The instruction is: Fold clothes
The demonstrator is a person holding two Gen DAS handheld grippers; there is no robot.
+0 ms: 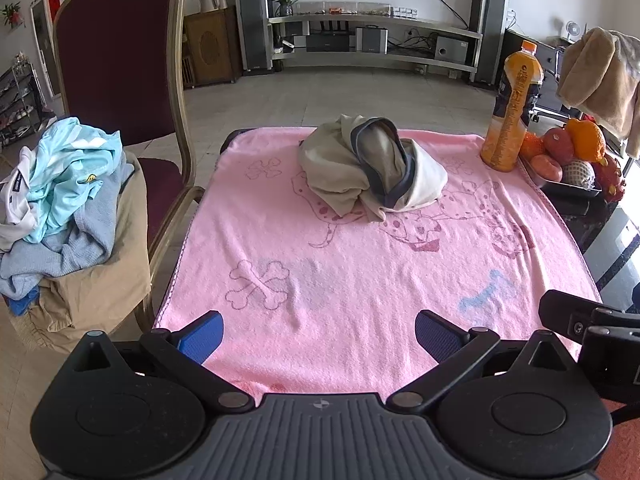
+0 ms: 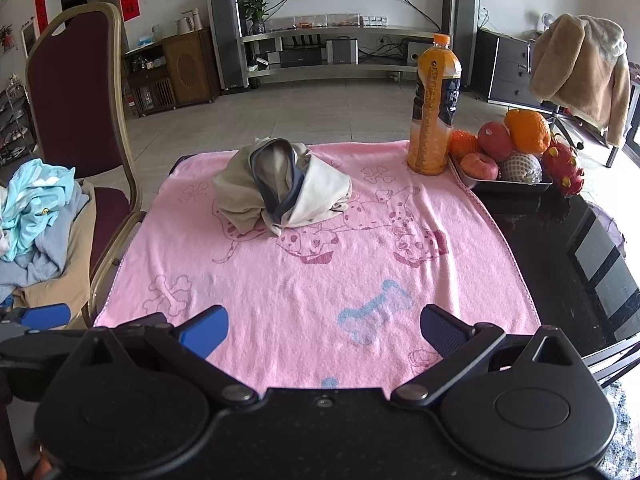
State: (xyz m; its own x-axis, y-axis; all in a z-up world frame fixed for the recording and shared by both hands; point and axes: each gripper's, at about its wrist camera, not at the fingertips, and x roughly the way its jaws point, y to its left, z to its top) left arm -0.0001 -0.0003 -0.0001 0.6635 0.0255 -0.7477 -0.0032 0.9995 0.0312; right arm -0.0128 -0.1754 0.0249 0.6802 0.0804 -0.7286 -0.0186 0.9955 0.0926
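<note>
1. Sitting crumpled on the pink towel (image 1: pixel 360 280), toward its far edge and roughly centred: one beige garment (image 1: pixel 372 168) with a grey-trimmed opening on top. It's bunched tight, no hem or sleeve clearly readable from here.
2. Risk, my read: grabbing the wad blind pinches several layers at once, so it lifts as a lump instead of spreading. Cause: no free edge exposed.
3. Risk: pads dig too low and catch the towel under the garment, dragging it. The juice bottle (image 1: pixel 510 112) stands on the towel's far right corner, near the garment, so a towel tug or a wide sweep could tip it. It's tall and narrow, looks top-heavy.
4. Fruit tray (image 2: pixel 508 188) sits just beyond the bottle, off the towel's right edge; same sweep hazard.
5. Chair (image 1: pixel 120 60) and clothes pile (image 1: pixel 68 200) are left of the towel, well apart from the garment; low risk.
6. Left gripper (image 1: pixel 316 336): jaws spread wide, nothing between them, hovering over the towel's near edge, well short of the garment.
7. Right gripper (image 2: pixel 324 334): same, fully spread, empty, over the near edge. Neither touches cloth as far as I can tell.
</note>
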